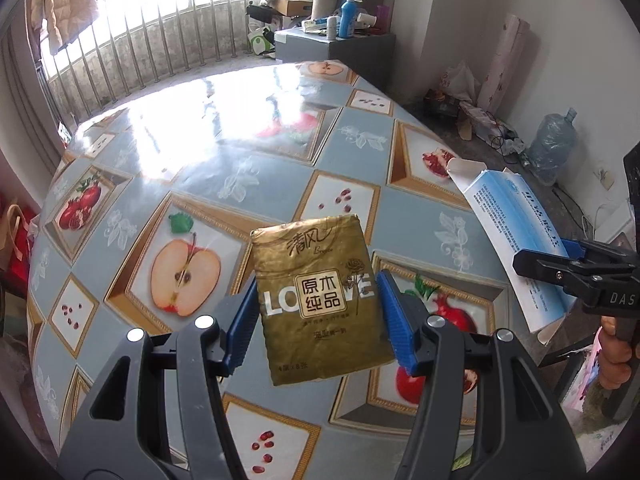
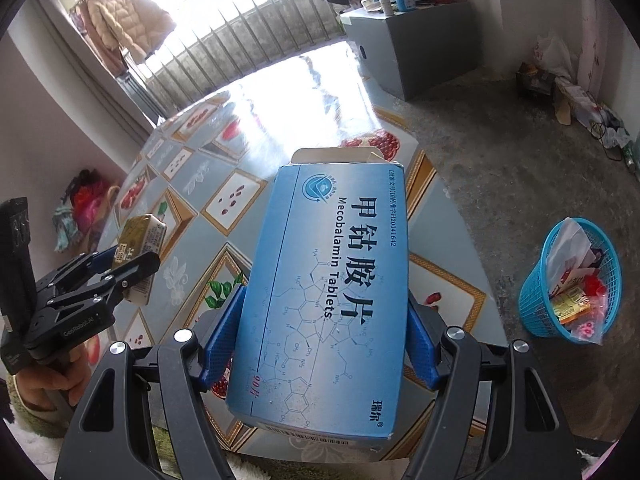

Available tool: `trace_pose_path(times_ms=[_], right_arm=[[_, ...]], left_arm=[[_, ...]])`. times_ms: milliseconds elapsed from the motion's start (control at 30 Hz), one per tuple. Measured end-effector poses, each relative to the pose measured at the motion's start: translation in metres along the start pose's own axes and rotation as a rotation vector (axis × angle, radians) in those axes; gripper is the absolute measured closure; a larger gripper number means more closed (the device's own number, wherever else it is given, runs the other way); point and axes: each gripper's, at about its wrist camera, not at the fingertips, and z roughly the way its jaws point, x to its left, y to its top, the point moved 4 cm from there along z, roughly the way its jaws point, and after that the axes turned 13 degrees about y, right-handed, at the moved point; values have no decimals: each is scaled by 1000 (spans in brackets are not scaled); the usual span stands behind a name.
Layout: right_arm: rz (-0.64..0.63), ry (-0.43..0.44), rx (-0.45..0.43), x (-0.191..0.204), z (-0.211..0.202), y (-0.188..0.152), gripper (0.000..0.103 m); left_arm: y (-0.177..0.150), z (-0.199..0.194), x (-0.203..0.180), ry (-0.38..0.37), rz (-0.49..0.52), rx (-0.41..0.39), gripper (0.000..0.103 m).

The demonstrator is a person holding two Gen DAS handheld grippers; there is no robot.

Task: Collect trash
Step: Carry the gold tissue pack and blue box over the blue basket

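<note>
My left gripper (image 1: 318,316) is shut on a gold tissue packet (image 1: 320,300), its blue pads pressed to both sides, and the packet hangs above the table (image 1: 200,160). The same gold tissue packet (image 2: 142,240) shows at the left of the right wrist view, in the left gripper (image 2: 132,268). My right gripper (image 2: 320,332) is shut on a blue medicine box (image 2: 328,292) with an open top flap, lifted over the table's edge. From the left wrist view, the blue medicine box (image 1: 516,232) and right gripper (image 1: 560,264) appear at the right. A blue mesh trash basket (image 2: 568,280) stands on the floor to the right.
The round table carries a fruit-patterned cloth (image 2: 224,208). The basket holds several wrappers. A grey cabinet (image 1: 336,46) with bottles stands beyond the table, near a window railing (image 1: 140,52). A water jug (image 1: 554,148) and clutter line the right wall. Bags (image 2: 84,200) lie on the floor at left.
</note>
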Motion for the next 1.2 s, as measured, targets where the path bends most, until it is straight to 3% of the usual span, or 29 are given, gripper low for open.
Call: trace_pose_path(times_ms=[267, 500, 633, 833, 1033, 1067, 1100, 1200], right_arm=[[112, -7, -174, -48, -63, 14, 33], [378, -176, -406, -157, -157, 1, 33], [587, -284, -469, -235, -188, -25, 33], [832, -279, -507, -323, -190, -51, 33], [939, -228, -539, -387, -174, -47, 29], [957, -215, -545, -399, -166, -46, 27], [969, -203, -540, -415, -157, -47, 21], [1057, -242, -443, -461, -117, -62, 21]], left_arm=[[54, -7, -64, -130, 100, -51, 49], [103, -10, -197, -360, 300, -82, 49], [113, 9, -285, -497, 395, 22, 49], [111, 50, -394, -580, 494, 169, 48], [104, 83, -453, -595, 513, 198, 47], [104, 91, -461, -598, 503, 199, 38], [101, 102, -470, -598, 493, 205, 23], [96, 131, -489, -563, 462, 285, 21]])
